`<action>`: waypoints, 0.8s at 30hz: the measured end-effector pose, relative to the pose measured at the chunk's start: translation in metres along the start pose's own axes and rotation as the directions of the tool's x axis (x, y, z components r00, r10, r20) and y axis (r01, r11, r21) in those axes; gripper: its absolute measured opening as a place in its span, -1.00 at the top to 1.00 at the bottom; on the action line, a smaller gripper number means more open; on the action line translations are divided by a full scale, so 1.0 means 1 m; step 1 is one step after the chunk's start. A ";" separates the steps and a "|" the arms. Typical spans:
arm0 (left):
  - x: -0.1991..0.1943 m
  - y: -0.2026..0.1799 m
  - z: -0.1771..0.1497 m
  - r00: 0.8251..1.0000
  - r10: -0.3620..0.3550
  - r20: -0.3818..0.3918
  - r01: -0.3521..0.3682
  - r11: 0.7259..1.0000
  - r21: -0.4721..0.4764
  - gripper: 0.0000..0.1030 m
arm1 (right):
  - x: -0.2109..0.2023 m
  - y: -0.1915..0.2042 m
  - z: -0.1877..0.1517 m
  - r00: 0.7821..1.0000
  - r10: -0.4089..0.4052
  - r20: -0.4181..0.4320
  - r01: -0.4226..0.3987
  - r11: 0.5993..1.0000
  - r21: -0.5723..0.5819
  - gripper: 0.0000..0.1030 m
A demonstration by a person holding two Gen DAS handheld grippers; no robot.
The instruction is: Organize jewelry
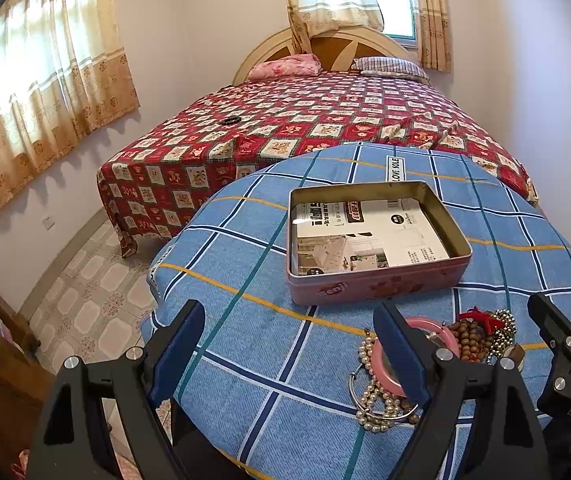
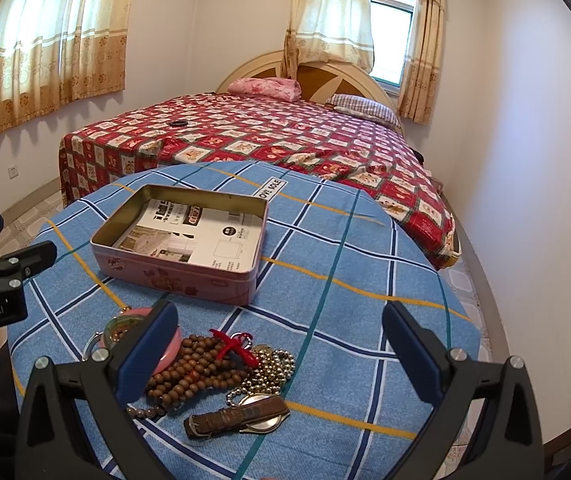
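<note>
Left wrist view: the left gripper (image 1: 289, 344) is spread wide and holds nothing. The jewelry pile sits at five o'clock: a pearl strand (image 1: 377, 400) and pink bangle (image 1: 429, 330). The pink tin (image 1: 377, 280), at centre, holds only a printed card (image 1: 369, 232).

Right wrist view: the right gripper (image 2: 281, 350) gapes empty over wooden beads (image 2: 189, 372), a metal bead chain (image 2: 273, 372) and a watch (image 2: 241, 416) at six o'clock. The strands are probably light, limp and slippery, so pinch a bunch; the watch's stiff strap looks the best hold.

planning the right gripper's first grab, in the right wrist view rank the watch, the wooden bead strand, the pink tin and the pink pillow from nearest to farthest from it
From the right gripper:
1. Wooden bead strand, just left of centre between the fingers.
2. Watch, nearest the camera, below centre; too close to the beads to call firmly.
3. Pink tin, farther up the cloth, left.
4. Pink pillow, at the headboard.
</note>
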State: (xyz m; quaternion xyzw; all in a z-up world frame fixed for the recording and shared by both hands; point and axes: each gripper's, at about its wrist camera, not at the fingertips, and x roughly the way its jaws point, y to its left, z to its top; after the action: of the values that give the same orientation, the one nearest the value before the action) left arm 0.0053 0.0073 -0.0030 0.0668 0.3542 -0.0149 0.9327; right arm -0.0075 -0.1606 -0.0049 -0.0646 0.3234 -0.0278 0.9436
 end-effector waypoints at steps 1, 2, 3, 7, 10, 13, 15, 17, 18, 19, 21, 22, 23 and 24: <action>0.000 0.000 0.000 1.000 0.001 -0.001 -0.001 1.000 0.002 -0.68 | 0.000 0.000 0.000 1.000 -0.001 0.001 0.001 1.000 0.000 -1.00; 0.001 0.001 0.000 1.000 0.002 -0.003 -0.002 1.000 0.002 -0.68 | 0.000 0.000 0.000 1.000 0.000 0.000 0.000 1.000 0.001 -1.00; 0.001 0.002 0.000 1.000 0.002 -0.003 -0.002 1.000 0.002 -0.68 | 0.000 0.000 0.000 1.000 0.001 0.000 -0.001 1.000 0.001 -1.00; 0.001 0.001 0.000 1.000 0.003 -0.004 -0.003 1.000 0.001 -0.68 | 0.000 0.000 0.000 1.000 0.000 0.001 0.000 1.000 0.002 -1.00; 0.002 0.001 -0.001 1.000 0.006 -0.008 -0.006 1.000 0.004 -0.68 | 0.000 -0.001 -0.001 1.000 0.001 0.000 -0.001 1.000 0.000 -1.00; 0.008 0.000 -0.003 1.000 0.014 -0.020 -0.014 1.000 0.005 -0.68 | 0.002 -0.002 -0.002 1.000 0.000 -0.003 0.000 1.000 -0.002 -1.00; 0.019 -0.001 -0.006 0.999 0.019 -0.039 -0.019 1.000 0.003 -0.68 | 0.006 -0.004 -0.005 1.000 0.001 -0.010 -0.001 1.000 -0.005 -1.00; 0.029 0.002 -0.010 0.998 0.024 -0.065 -0.025 1.000 -0.003 -0.68 | 0.012 -0.007 -0.009 1.000 -0.006 -0.025 0.006 1.000 -0.007 -1.00; 0.035 0.003 -0.013 0.997 0.025 -0.079 -0.026 1.000 -0.007 -0.68 | 0.016 -0.009 -0.013 0.999 -0.007 -0.032 0.007 1.000 -0.007 -1.00; 0.038 0.003 -0.015 0.996 0.023 -0.084 -0.024 1.000 -0.009 -0.68 | 0.019 -0.011 -0.015 0.999 -0.006 -0.039 0.005 1.000 -0.007 -1.00; 0.044 0.000 -0.019 0.995 0.010 -0.096 -0.011 1.000 -0.003 -0.68 | 0.026 -0.014 -0.021 0.998 -0.005 -0.060 0.005 1.000 -0.010 -0.99; 0.046 -0.002 -0.021 0.995 0.005 -0.097 -0.005 1.000 0.001 -0.68 | 0.028 -0.014 -0.023 0.998 -0.005 -0.068 0.004 1.000 -0.010 -0.98; 0.047 -0.005 -0.024 0.995 -0.005 -0.095 0.005 1.000 0.007 -0.68 | 0.031 -0.015 -0.026 0.997 -0.001 -0.078 0.000 1.000 -0.010 -0.94; 0.048 -0.007 -0.025 0.995 -0.014 -0.094 0.015 1.000 0.013 -0.68 | 0.033 -0.016 -0.028 0.996 0.007 -0.090 -0.007 1.000 -0.008 -0.92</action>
State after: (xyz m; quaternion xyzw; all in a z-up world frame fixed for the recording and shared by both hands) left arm 0.0239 0.0047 -0.0538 0.0713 0.3980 -0.0208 0.9143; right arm 0.0017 -0.1826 -0.0447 -0.0660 0.3661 -0.0261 0.9279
